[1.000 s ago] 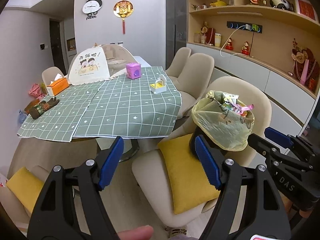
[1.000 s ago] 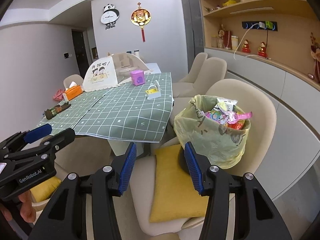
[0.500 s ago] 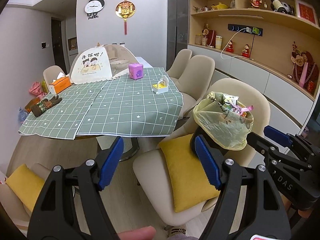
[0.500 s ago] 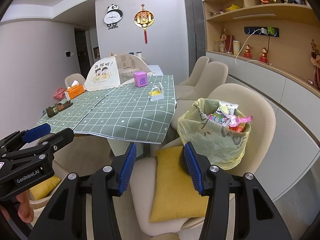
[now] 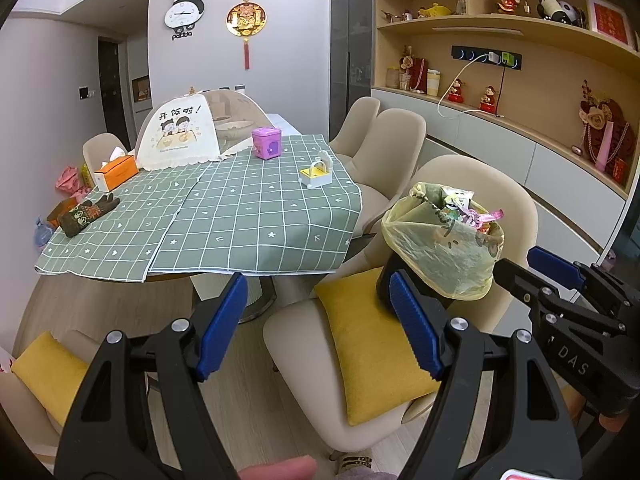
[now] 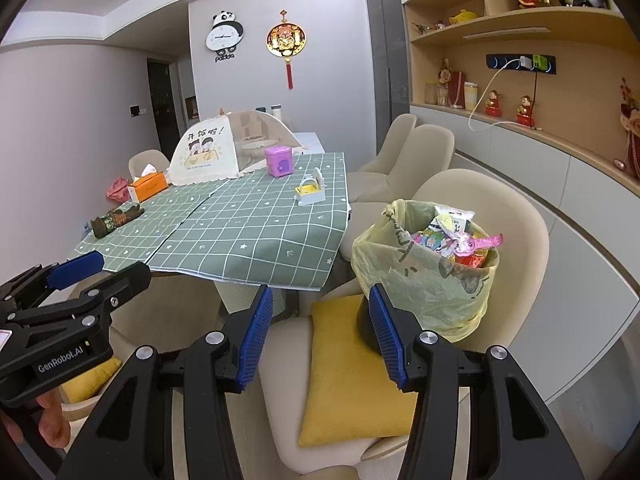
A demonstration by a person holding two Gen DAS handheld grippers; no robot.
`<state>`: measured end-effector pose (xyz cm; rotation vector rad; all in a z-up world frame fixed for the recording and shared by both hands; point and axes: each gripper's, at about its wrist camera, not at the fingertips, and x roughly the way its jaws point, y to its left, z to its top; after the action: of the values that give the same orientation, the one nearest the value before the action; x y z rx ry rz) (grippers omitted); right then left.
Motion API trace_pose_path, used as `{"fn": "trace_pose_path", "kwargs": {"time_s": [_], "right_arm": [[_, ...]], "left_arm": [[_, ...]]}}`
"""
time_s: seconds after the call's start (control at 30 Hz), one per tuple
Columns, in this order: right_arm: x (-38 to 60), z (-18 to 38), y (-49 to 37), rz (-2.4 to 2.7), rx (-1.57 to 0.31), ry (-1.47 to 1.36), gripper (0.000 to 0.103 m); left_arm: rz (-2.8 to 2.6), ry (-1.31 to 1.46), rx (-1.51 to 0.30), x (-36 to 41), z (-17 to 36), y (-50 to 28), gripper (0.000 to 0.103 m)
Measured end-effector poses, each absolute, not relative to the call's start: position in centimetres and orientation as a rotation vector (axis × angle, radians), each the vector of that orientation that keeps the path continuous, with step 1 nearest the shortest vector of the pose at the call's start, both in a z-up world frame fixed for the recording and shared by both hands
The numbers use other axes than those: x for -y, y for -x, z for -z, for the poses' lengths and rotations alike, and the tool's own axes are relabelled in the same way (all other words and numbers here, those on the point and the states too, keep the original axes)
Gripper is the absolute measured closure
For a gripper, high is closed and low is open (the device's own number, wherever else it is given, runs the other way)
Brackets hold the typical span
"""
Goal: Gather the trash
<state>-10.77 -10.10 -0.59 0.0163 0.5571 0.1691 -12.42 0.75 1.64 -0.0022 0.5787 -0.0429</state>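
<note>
Left gripper (image 5: 320,328) is standing with its jaws wide apart and nothing between them, hovering in the air above the near chair (image 5: 304,344). Right gripper (image 6: 320,332) is likewise standing open and empty, to the right of the left one, pointing down toward the same chair. A fingertip (image 5: 276,470) is showing at the bottom edge of the left wrist view.

A yellow cushion (image 6: 352,372) is lying on the chair seat. At its far right a bin (image 6: 364,320), dark at the base, is sitting on the seat against the backrest, lined with a yellow bag (image 6: 424,276) folded over its rim. The bag is holding trash (image 6: 456,236), coloured wrappers piled up to the rim and poking above it.

Left of the chair, a table with a green checked cloth (image 5: 248,216) is carrying, near to far, a glove (image 5: 86,212) at the left edge, a small yellow-and-white box (image 5: 316,172), an orange tissue box (image 5: 116,172), a purple box (image 5: 266,142) and a food cover (image 5: 180,136).

Further chairs (image 6: 416,152) are standing along the table's right side. A panda clock (image 6: 224,36) is hanging on the far wall.
</note>
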Motion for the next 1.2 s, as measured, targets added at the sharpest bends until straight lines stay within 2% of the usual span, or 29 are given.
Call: {"fn": "trace_pose_path", "kwargs": {"time_s": [1.2], "right_arm": [[11.7,0.7,10.1,-0.155,-0.566,-0.019,0.056]], "left_arm": [[0.065,-0.001,-0.602,-0.5,-1.5,11.9,0.033]]}}
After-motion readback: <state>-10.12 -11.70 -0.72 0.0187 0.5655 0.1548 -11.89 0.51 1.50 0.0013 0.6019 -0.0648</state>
